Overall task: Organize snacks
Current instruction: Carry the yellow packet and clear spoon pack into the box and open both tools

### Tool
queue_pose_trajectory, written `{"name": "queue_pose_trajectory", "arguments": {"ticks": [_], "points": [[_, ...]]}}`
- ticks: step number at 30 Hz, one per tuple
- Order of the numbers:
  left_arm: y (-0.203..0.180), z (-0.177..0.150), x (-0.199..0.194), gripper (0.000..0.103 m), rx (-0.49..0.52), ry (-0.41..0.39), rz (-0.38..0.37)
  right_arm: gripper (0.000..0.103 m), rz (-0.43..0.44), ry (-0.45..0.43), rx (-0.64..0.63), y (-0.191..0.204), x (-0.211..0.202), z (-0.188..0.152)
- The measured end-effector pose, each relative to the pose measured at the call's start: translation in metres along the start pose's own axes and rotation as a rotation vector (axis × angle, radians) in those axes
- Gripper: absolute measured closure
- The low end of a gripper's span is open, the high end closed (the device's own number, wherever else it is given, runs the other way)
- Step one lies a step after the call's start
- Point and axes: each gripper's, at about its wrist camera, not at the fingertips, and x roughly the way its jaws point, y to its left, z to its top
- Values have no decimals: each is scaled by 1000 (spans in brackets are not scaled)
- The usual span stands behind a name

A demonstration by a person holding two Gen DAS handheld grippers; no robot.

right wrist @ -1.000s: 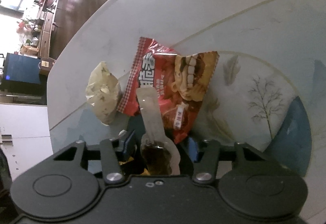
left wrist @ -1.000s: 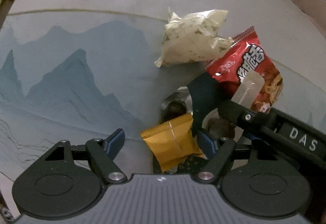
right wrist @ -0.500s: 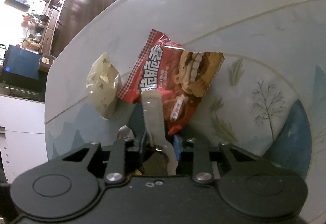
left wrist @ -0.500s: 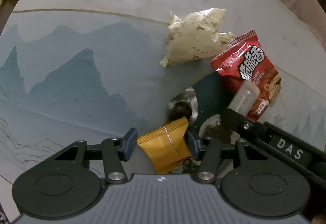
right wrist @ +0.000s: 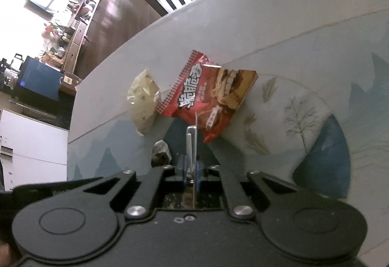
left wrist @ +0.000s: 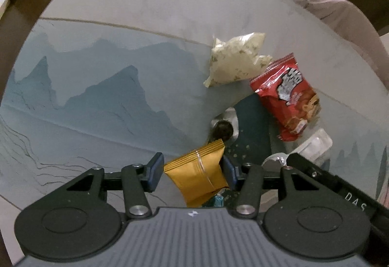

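Both our tongs have lifted: left tongs [left wrist: 192, 171] clamp the yellow packet [left wrist: 197, 174], right tongs [right wrist: 191, 169] pinch the clear packet [right wrist: 190, 143] edge-on, both short of the red bag [right wrist: 209, 99].

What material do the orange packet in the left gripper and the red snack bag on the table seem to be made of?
Orange packet: probably matte plastic film or foil laminate; it has a crimped, ribbed end seal and soft creases.
Red snack bag: glossy printed plastic film, perhaps foil-lined; it shows bright highlights, wrinkles and a zigzag-cut edge.
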Motion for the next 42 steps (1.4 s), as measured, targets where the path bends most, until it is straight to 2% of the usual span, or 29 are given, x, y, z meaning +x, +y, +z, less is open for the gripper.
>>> {"name": "queue_pose_trajectory", "arguments": {"ticks": [13,17,19,29,42], "points": [[-13,-16,-86,52,89,-184,-42,97,44,-110,-53,22,-73,-16],[-14,-26,-114,52,121,-215,-77,97,71,-146,-66,29,-98,-24],[-16,-35,-126,52,148,-226,-69,97,80,-157,-77,33,-111,-31],[-12,-85,-160,52,246,-226,-83,97,94,-181,-115,43,-152,-77],[21,-154,-172,52,334,-177,-87,97,104,-133,-127,42,-173,-149]]}}
